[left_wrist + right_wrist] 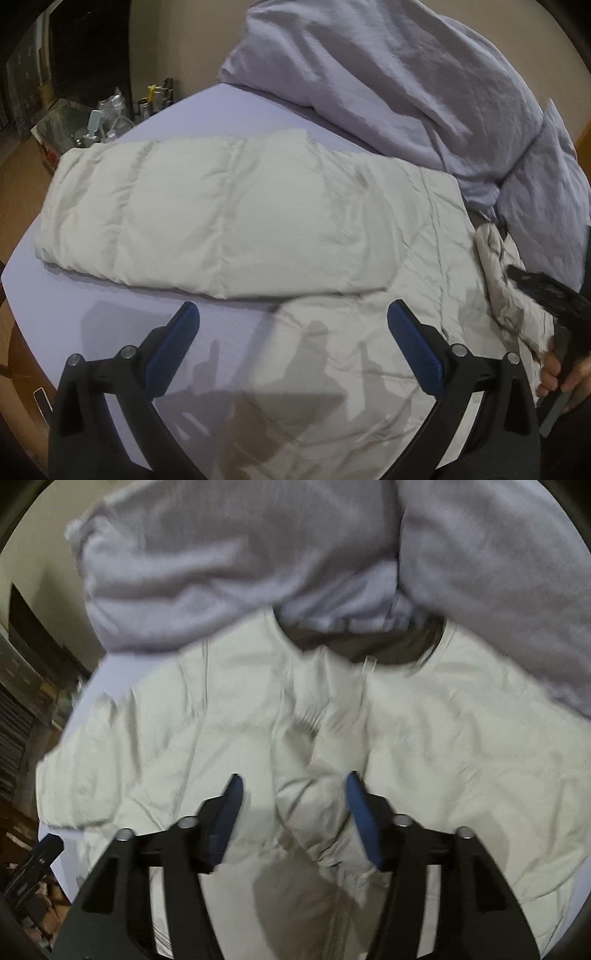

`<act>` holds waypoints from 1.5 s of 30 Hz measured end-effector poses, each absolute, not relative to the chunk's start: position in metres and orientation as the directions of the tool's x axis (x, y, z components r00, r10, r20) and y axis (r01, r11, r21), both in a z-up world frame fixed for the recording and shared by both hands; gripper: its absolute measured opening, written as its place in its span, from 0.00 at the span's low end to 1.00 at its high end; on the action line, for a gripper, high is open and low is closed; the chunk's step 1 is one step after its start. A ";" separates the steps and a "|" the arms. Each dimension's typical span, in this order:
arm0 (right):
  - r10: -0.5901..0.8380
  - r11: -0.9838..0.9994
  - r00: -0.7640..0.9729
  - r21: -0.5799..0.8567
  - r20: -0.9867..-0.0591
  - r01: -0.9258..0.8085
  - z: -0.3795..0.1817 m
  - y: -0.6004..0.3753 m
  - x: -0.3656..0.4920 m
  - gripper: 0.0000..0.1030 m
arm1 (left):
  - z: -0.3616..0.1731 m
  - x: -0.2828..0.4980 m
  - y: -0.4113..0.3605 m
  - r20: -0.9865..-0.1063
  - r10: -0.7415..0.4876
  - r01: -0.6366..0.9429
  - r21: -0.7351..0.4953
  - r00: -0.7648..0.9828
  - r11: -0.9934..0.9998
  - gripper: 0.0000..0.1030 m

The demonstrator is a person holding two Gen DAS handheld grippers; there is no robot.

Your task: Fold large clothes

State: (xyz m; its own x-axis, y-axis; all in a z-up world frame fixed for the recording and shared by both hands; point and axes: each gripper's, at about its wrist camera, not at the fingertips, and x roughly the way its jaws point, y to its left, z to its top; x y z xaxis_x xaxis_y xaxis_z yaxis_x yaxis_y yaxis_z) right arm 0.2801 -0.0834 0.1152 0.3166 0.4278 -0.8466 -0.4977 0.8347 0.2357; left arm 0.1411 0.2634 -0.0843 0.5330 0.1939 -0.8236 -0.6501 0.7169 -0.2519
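A cream padded jacket [229, 210] lies on the lavender bed sheet [207, 107]; its sleeve is folded across towards the left. My left gripper [293, 314] is open and empty, hovering over the jacket's near edge. My right gripper [293, 786] is open, low over a raised fold of the jacket [314, 775] near its front opening, with the fold between the fingers but not clamped. The jacket's dark collar lining [369, 646] shows at the far side. The right gripper also shows at the right edge of the left wrist view [546, 291].
A heaped lavender duvet [388, 81] lies at the far side of the bed and touches the jacket's collar. Bottles and clutter [110, 114] stand on a low surface beyond the bed's left edge. The wooden floor [18, 206] lies to the left.
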 end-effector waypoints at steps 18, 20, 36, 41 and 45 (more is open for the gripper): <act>0.237 0.888 0.273 0.095 -0.932 -0.449 0.065 -0.082 0.305 0.78 | -0.086 0.115 0.338 -0.833 0.304 -0.755 -0.190 0.462 0.628 0.98; 0.265 0.892 0.288 0.120 -0.920 -0.435 0.076 -0.093 0.305 0.78 | -0.085 0.107 0.353 -0.831 0.326 -0.774 -0.181 0.450 0.607 0.98; 0.303 0.901 0.303 0.167 -0.903 -0.401 0.099 -0.146 0.290 0.80 | -0.128 0.041 0.466 -0.883 0.313 -0.902 -0.226 0.349 0.367 0.78; 0.295 0.905 0.293 0.168 -0.910 -0.390 0.093 -0.156 0.287 0.80 | -0.127 0.049 0.457 -0.880 0.339 -0.903 -0.193 0.333 0.385 0.52; 0.299 0.907 0.295 0.174 -0.908 -0.384 0.094 -0.162 0.285 0.80 | -0.122 0.056 0.456 -0.872 0.326 -0.898 -0.237 0.365 0.370 0.24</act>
State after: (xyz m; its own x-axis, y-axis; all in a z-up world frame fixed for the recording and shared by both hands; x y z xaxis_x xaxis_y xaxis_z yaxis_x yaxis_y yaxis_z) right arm 0.2845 -0.1623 0.0943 0.2946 0.2987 -0.9078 -0.3843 0.9067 0.1736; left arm 0.0561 0.4557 -0.1221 0.3651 0.3264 -0.8719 -0.8980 0.3705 -0.2374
